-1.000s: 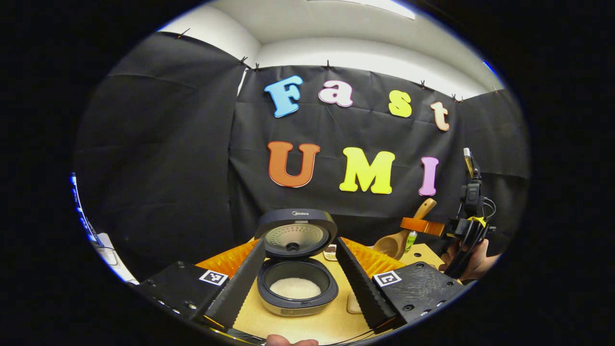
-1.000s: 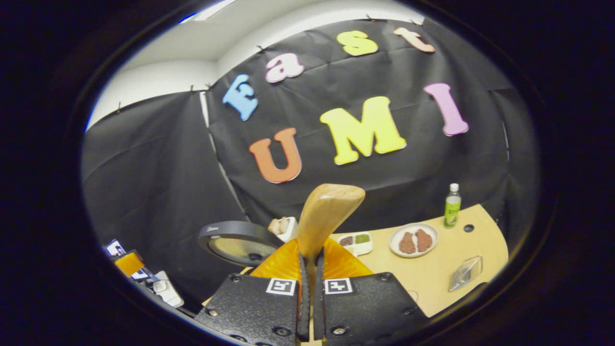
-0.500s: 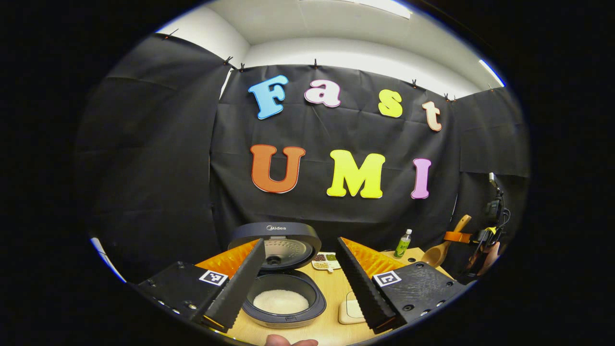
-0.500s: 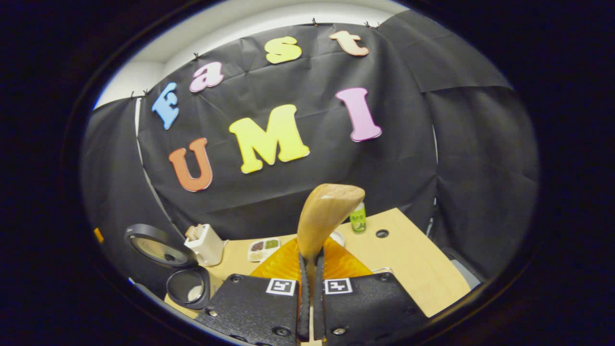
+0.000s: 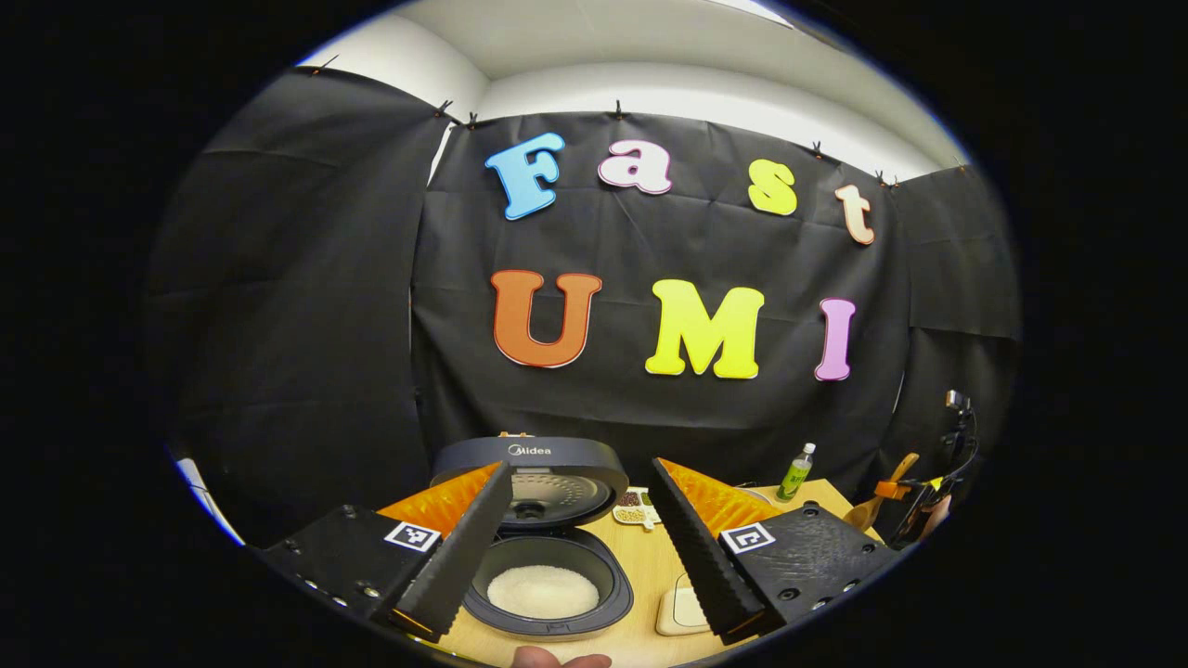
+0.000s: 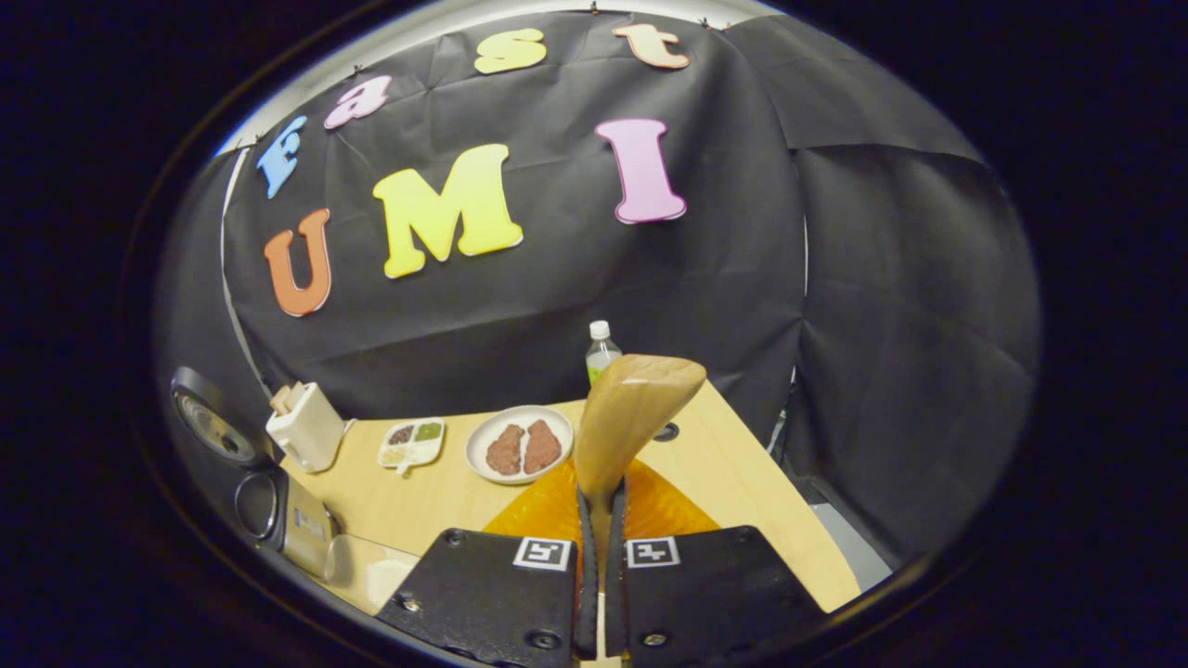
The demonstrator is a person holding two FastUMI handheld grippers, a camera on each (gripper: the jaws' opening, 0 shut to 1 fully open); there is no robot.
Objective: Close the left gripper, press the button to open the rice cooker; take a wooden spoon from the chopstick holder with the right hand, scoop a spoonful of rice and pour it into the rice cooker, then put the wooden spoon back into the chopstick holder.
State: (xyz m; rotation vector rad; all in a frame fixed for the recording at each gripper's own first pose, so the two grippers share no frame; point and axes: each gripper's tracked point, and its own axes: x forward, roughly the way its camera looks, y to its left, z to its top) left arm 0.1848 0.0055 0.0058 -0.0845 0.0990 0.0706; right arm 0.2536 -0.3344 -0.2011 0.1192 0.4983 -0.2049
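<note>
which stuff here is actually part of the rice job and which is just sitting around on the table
Part of the job:
- rice cooker, lid up, white rice inside
- wooden spoon, clamped in the right gripper
- chopstick holder
- left gripper, open above the cooker

Just lying about:
- plate with two brown pieces
- divided dish
- bottle

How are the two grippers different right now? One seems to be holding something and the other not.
The left gripper has its fingers spread wide and empty, framing the open rice cooker with white rice inside. The right gripper has its fingers pressed together on the handle of the wooden spoon, which stands upright between them. The left one looks at the cooker head-on; the right one has it off at its far left. Both are above the same wooden table.
</note>
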